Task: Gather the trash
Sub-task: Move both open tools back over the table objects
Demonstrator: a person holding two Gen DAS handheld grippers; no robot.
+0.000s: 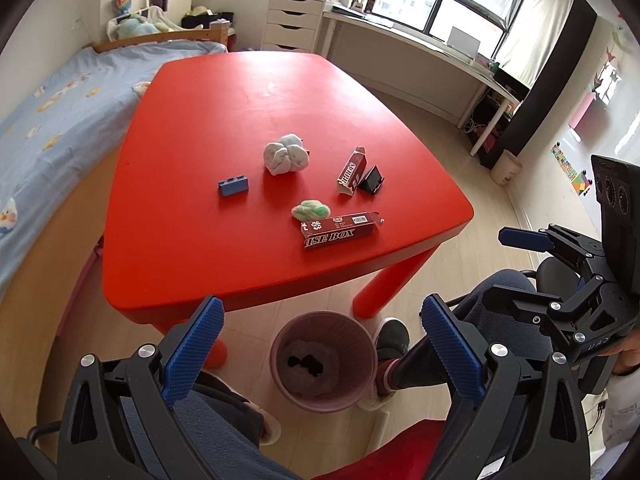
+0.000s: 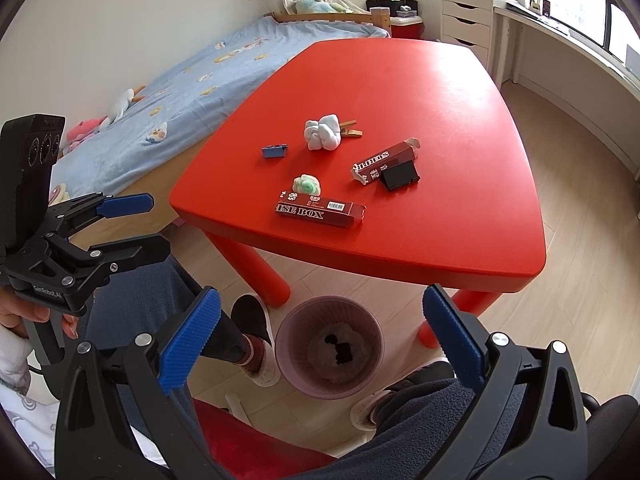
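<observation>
Both tools are spread wide with nothing in them, left tool (image 1: 322,332) and right tool (image 2: 322,328), hovering over the pink bin (image 1: 323,360) on the floor. Trash sits on the red tabletop (image 1: 240,120): white paper wad (image 1: 286,154), green wad (image 1: 311,210), long red box (image 1: 340,230) near the front edge.

red table (image 1: 240,128) | blue clip (image 1: 233,187) | black clip (image 1: 372,179) | bed (image 1: 48,120) | white drawers (image 1: 294,22)
</observation>
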